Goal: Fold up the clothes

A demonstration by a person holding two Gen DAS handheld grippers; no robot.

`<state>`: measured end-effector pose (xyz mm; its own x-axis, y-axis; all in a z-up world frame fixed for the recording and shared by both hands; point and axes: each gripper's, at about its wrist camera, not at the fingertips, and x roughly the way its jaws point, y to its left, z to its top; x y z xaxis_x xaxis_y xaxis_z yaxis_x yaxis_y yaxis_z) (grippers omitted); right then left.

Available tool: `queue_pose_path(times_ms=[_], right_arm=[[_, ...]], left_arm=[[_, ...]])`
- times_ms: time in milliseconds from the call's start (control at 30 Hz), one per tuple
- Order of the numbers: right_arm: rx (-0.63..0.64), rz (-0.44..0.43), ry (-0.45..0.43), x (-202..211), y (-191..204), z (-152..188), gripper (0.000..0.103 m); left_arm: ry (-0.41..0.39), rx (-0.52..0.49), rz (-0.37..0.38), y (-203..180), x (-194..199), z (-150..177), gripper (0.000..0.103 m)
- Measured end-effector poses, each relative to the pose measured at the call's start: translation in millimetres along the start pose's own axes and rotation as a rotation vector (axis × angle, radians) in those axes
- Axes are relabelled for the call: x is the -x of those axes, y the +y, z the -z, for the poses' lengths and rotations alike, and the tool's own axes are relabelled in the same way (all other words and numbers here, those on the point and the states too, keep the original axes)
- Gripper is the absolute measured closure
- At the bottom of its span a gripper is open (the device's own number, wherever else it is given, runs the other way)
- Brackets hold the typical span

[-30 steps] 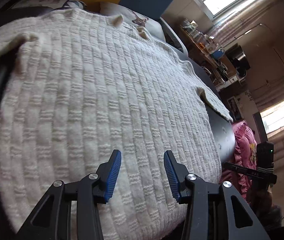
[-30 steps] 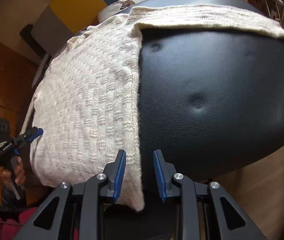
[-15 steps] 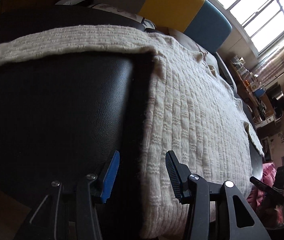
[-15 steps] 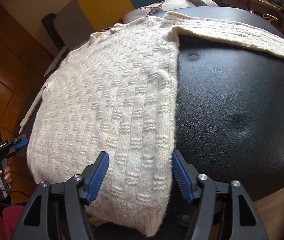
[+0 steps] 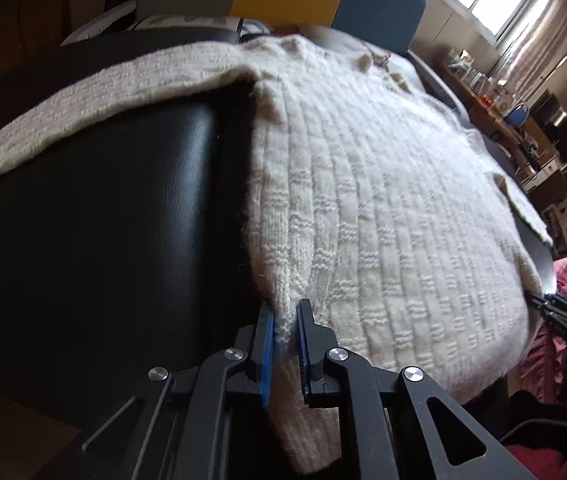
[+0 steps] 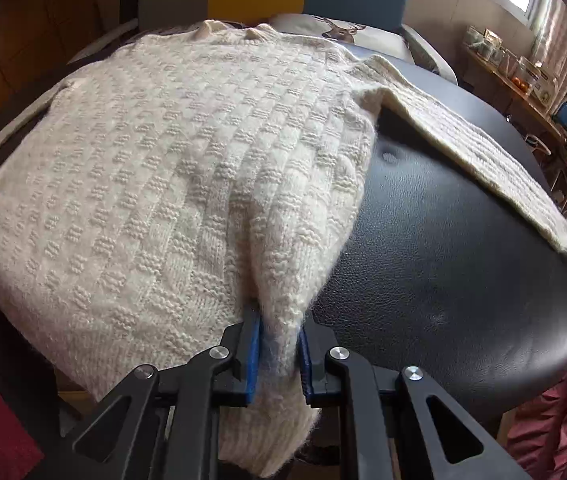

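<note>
The cream sweater (image 6: 171, 184) lay spread flat over the black padded table (image 6: 463, 272), and what a knit it was: thick wool, a basketweave of raised little blocks running in ribs, fuzzy along every edge. The table's cover looked like grained leatherette, glossy, dimpled by a tufted button or two. One sleeve (image 6: 479, 160) ran out across the bare black surface on my right side; in the left wrist view the other sleeve (image 5: 95, 100) stretched away over the dark padding there.

My left gripper (image 5: 283, 344) had its blue ribbed pads drawn narrow on the hem corner of the sweater (image 5: 383, 208), a pinch of fluffy wool standing up between them, right at the garment's side edge where knit met black cover. My right gripper (image 6: 279, 356) was clamped the same way on the opposite hem corner, and there the fabric bunched into a soft ridge rising from the pads (quite a thick fold, that one). Both corners sat at the near rim of the table, the body of the sweater reaching away from me toward the collar.

Beyond the collar sat a pillow (image 6: 339, 32) printed with a deer, and pink ruffled fabric (image 6: 563, 400) hung near the table's right rim. No writing was readable anywhere.
</note>
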<state>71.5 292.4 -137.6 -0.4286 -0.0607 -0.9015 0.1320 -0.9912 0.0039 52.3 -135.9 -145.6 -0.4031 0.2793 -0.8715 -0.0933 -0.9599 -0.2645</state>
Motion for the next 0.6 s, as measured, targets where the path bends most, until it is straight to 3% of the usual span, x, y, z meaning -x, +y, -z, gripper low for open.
queue_pose_path(times_ms=[133, 233, 367, 400, 500, 600], right_arm=[[-0.024, -0.023, 0.002, 0.9, -4.4, -3.2, 0.08], [-0.118, -0.112, 0.045, 0.4, -18.1, -10.0, 0.075], [-0.093, -0.041, -0.039, 23.1, -21.6, -27.8, 0.075], [-0.079, -0.017, -0.068, 29.5, -21.1, -33.8, 0.075], [-0.068, -0.052, -0.128, 28.6, -16.3, -62.4, 0.075], [-0.053, -0.093, -0.136, 8.4, -0.7, -90.9, 0.075]], left_arm=[[0.006, 0.003, 0.059, -6.2, 10.0, -4.9, 0.09], [-0.04, 0.027, 0.116, -6.0, 28.1, -20.0, 0.086], [-0.154, 0.083, 0.199, 1.1, 47.1, -57.1, 0.075], [-0.175, 0.091, 0.207, 1.5, 46.6, -68.6, 0.071], [-0.184, 0.086, 0.217, -5.4, 27.9, -101.6, 0.071], [-0.175, 0.081, 0.217, -12.3, 1.5, -129.5, 0.071]])
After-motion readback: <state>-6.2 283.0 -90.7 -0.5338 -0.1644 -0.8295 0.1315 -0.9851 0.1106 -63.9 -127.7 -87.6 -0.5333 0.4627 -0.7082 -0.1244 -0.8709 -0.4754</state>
